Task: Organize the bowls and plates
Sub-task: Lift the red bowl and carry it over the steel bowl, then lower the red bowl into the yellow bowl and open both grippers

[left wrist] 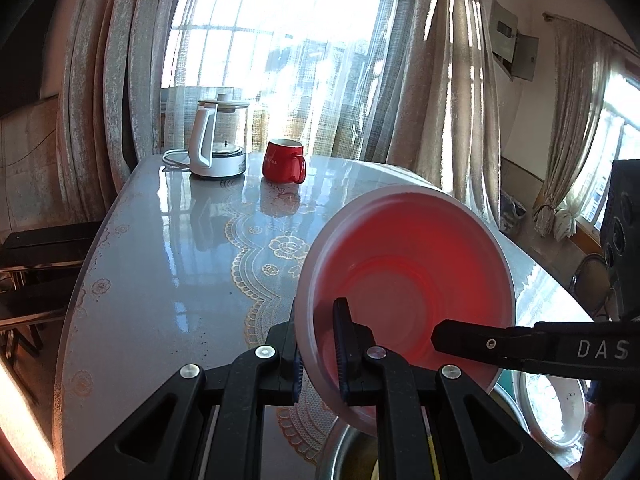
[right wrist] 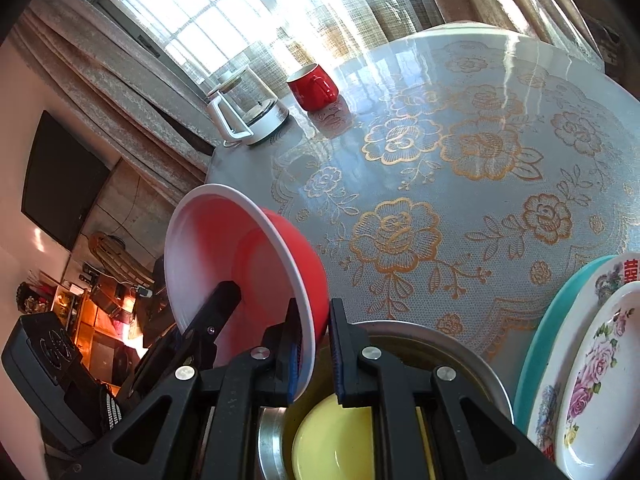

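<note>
Bowl [left wrist: 408, 276], red inside a white rim, hangs tilted over the near table edge, left gripper [left wrist: 320, 354] and right gripper [right wrist: 314, 354] both clamped on opposite rim walls, sharing its weight.

On the desk [right wrist: 500, 80] the kettle [right wrist: 250, 114] stands at the far left edge, the mug [right wrist: 312, 86] just right of it. Near, a tilted bowl [right wrist: 240, 260] hangs over the desk's left edge, above a metal basin [right wrist: 448, 344] holding a smaller bowl [right wrist: 336, 440]; stacked plates [right wrist: 592, 380] lie right of the basin.
</note>
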A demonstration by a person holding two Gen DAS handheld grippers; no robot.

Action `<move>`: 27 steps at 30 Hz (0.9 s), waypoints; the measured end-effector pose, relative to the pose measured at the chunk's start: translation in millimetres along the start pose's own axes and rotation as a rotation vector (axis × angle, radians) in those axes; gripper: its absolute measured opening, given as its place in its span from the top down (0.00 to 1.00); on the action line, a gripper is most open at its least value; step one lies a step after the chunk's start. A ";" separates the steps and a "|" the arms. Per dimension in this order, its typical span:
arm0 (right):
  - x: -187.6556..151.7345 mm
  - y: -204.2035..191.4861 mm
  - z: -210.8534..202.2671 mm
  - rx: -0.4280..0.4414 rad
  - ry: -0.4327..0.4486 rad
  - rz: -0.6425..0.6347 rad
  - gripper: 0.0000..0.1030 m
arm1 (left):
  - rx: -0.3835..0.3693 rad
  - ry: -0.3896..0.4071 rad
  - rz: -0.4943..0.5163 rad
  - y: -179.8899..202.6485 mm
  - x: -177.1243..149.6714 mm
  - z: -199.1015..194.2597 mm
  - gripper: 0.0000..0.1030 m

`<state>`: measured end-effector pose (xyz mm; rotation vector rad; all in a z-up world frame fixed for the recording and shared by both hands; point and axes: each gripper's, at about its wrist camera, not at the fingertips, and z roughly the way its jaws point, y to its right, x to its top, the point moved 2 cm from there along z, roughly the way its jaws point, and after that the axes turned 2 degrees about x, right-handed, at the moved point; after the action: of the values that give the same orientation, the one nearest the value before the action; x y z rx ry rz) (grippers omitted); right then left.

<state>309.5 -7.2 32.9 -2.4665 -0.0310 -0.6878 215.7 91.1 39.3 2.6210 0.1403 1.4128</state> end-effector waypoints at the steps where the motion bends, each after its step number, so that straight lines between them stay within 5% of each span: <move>1: -0.9 0.9 -2.9 -0.002 0.005 0.001 0.88 | 0.000 0.006 0.011 3.8 -0.6 -2.4 0.87; 14: -29.0 27.8 -48.8 0.003 0.028 0.030 0.88 | -0.144 -0.026 0.062 37.9 -21.8 -28.8 0.87; 27: -63.4 41.1 -41.4 0.039 -0.061 0.063 0.87 | -0.101 -0.147 0.031 40.0 -61.1 -39.0 0.87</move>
<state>242.0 -55.7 10.0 -2.4393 0.0098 -0.5800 149.8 45.9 17.7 2.6420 0.0108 1.1966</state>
